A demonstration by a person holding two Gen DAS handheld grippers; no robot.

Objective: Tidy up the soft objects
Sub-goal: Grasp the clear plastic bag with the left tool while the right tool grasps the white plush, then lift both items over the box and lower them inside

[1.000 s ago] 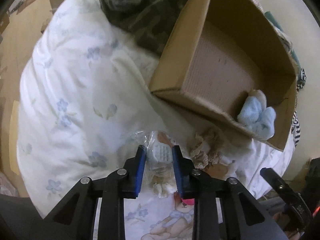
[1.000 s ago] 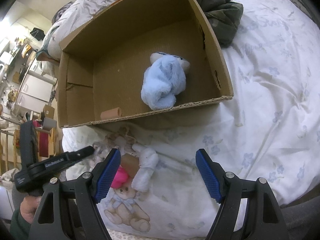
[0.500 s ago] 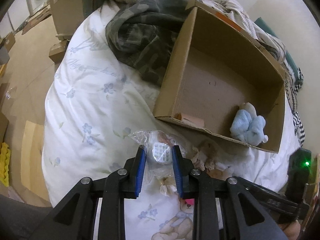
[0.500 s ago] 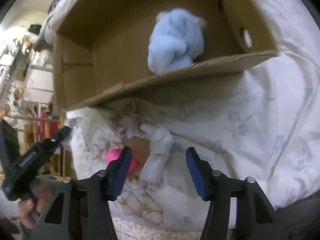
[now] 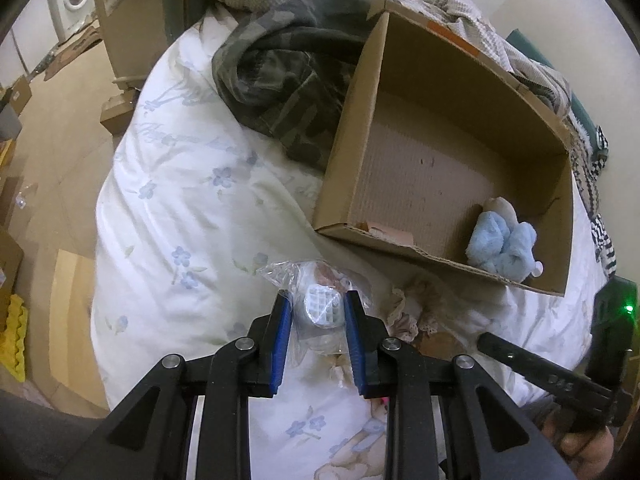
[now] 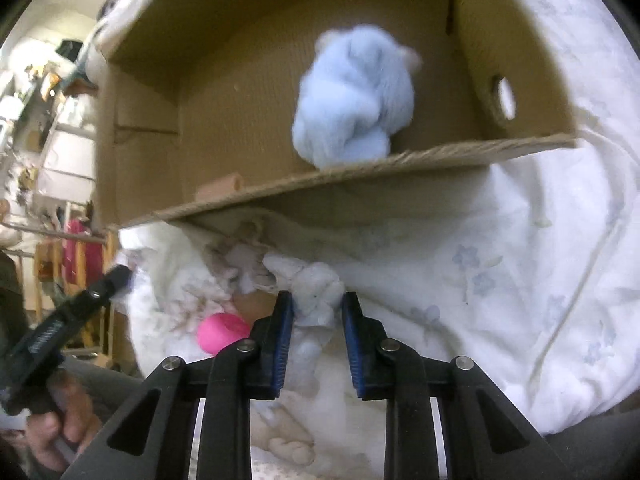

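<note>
Partly hidden pink toy (image 6: 222, 332) behind tongs (image 6: 317, 312)

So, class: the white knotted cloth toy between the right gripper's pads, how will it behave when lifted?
The white knotted cloth toy probably flops: it looks limp and lumpy. Likely light, being thin fabric. The right gripper is closing on its middle, so both ends may dangle and snag the cardboard box rim.
</note>
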